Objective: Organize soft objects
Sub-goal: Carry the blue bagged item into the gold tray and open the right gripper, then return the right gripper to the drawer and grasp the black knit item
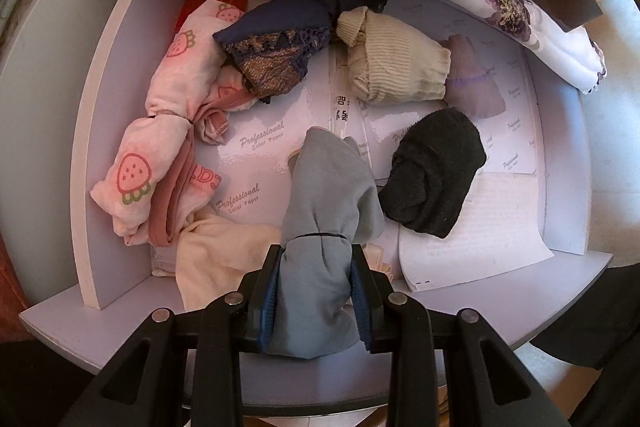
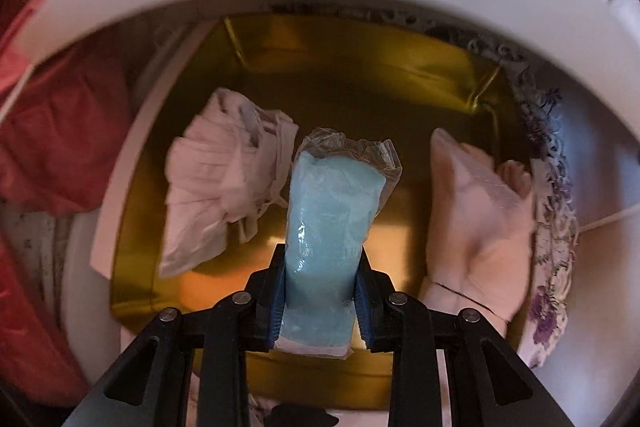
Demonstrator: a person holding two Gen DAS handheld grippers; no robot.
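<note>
Two "Professional Color Paper" prints point(image 1: 250, 189) beside grey bundle point(image 1: 328, 195)

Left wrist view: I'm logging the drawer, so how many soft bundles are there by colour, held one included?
Pink strawberry bundle: 1
Navy lace bundle: 1
Beige ribbed bundle: 1
Black bundle: 1
Mauve sheer bundle: 1
Cream bundle: 1
Grey-blue bundle, in the left gripper: 1
Total: 7

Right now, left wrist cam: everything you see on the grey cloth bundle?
The grey cloth bundle is soft, matte blue-grey fabric, rolled and cinched by a thin black band low down. The left claw is shut on its lower end. Its upper end fans out over the drawer, above the glossy paper lining and overlapping the cream cloth.
</note>
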